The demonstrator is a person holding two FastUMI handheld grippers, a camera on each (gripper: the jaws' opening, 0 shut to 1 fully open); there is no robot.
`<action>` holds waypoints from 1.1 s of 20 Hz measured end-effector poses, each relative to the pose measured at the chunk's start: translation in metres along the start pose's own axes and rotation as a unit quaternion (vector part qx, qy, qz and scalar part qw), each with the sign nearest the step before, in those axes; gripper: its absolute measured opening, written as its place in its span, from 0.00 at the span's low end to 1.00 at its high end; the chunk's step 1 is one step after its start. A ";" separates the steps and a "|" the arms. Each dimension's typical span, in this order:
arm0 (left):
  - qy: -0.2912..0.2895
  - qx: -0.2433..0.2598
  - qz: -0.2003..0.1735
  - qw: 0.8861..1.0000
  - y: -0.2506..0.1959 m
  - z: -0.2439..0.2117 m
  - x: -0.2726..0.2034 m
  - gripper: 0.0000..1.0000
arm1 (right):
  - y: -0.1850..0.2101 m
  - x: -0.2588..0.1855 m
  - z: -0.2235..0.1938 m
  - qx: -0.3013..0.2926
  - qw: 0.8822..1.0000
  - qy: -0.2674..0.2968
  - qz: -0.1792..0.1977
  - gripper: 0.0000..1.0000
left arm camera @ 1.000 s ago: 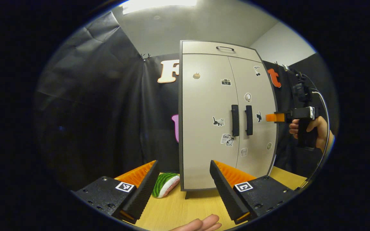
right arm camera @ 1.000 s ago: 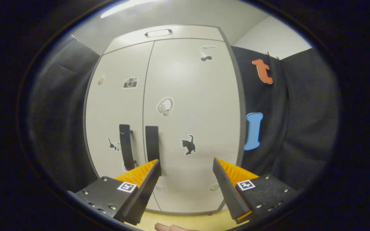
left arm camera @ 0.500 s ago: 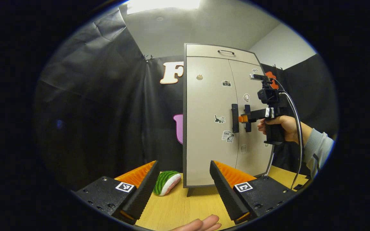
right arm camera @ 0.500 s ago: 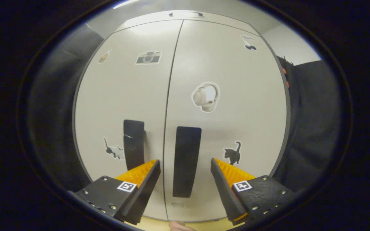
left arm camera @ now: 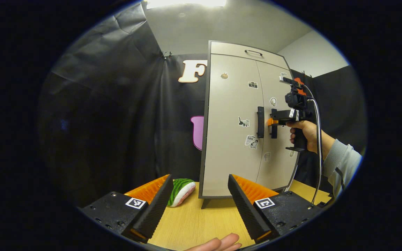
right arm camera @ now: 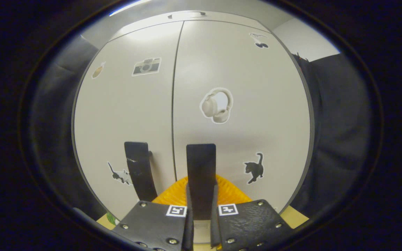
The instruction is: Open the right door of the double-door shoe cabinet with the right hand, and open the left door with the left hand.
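The beige double-door shoe cabinet (left arm camera: 236, 146) stands on the table with both doors shut. In the right gripper view the right door's black handle (right arm camera: 201, 170) runs upright between my fingers, and my right gripper (right arm camera: 201, 209) is shut on it. The left door's black handle (right arm camera: 139, 170) is just to the left, untouched. From the left gripper view, the right gripper (left arm camera: 272, 122) meets the right handle (left arm camera: 274, 131), held by a hand (left arm camera: 304, 132). My left gripper (left arm camera: 199, 205) hangs open low over the table, well short of the left handle (left arm camera: 260, 122).
A green-striped watermelon-slice toy (left arm camera: 180, 191) lies on the wooden table (left arm camera: 194, 223) by the cabinet's left front corner. Fingertips of a hand (left arm camera: 222, 243) show at the bottom edge. Black cloth walls close in behind and to both sides.
My right gripper moved in to the right door's handle and closed on it. The left gripper stayed open and drifted slightly left, so the cabinet sits further right in its view.
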State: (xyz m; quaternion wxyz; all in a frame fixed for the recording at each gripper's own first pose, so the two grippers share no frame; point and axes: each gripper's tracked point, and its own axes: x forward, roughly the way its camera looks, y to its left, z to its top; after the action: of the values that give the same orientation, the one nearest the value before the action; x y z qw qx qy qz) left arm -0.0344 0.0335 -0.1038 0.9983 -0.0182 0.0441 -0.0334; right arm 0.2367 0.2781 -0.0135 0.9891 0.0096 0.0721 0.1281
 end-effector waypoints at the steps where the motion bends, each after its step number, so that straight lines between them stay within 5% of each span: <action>1: -0.001 -0.001 0.001 1.000 0.002 0.001 -0.002 0.98 | 0.000 -0.001 0.000 -0.005 1.000 0.001 0.002 0.19; 13: -0.042 0.024 -0.012 0.999 -0.026 0.046 -0.028 0.97 | -0.008 -0.036 0.005 -0.010 0.998 0.011 0.065 0.19; 22: -0.019 0.011 -0.015 1.000 -0.040 0.040 -0.025 0.98 | -0.020 -0.053 0.009 -0.004 0.996 0.008 0.093 0.18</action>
State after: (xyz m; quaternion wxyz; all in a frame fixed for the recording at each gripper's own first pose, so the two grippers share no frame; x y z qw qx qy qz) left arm -0.0587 -0.0030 -0.0607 0.9985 -0.0083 0.0246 -0.0485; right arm 0.1921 0.2450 0.0018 0.9724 0.0113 0.0781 0.2194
